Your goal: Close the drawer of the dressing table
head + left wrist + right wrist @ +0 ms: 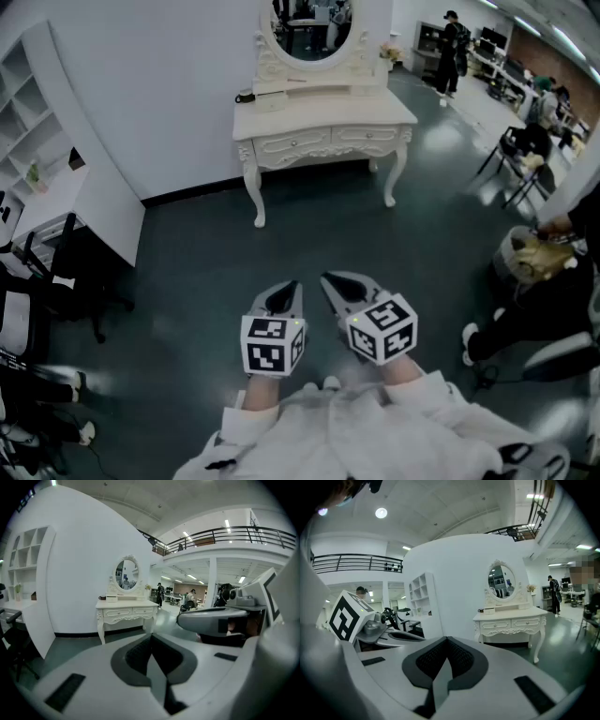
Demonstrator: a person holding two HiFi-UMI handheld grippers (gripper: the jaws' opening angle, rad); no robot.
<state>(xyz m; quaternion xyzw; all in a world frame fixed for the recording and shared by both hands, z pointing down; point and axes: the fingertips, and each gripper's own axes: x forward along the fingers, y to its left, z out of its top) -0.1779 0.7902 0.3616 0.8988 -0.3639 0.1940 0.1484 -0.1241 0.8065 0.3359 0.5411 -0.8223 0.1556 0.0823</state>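
Dressing table (323, 117) at top centre of head view, backed against white wall (159, 84), well apart from both grippers. Left gripper (283, 292) and right gripper (334, 279) side by side at lower centre, tips aimed toward table. Jaws of each pressed together, nothing between them. Drawer fronts (292, 142) look flush with table frame. Oval mirror (312, 28) on top. Table stands on dark grey floor (309, 234). White shelving (28, 103) upper left, black chair (56, 272) at left edge, seated person (548, 300) at right edge.

open-plan office hall, mezzanine railing (234, 532), office chairs (56, 281), shelving (419, 595)
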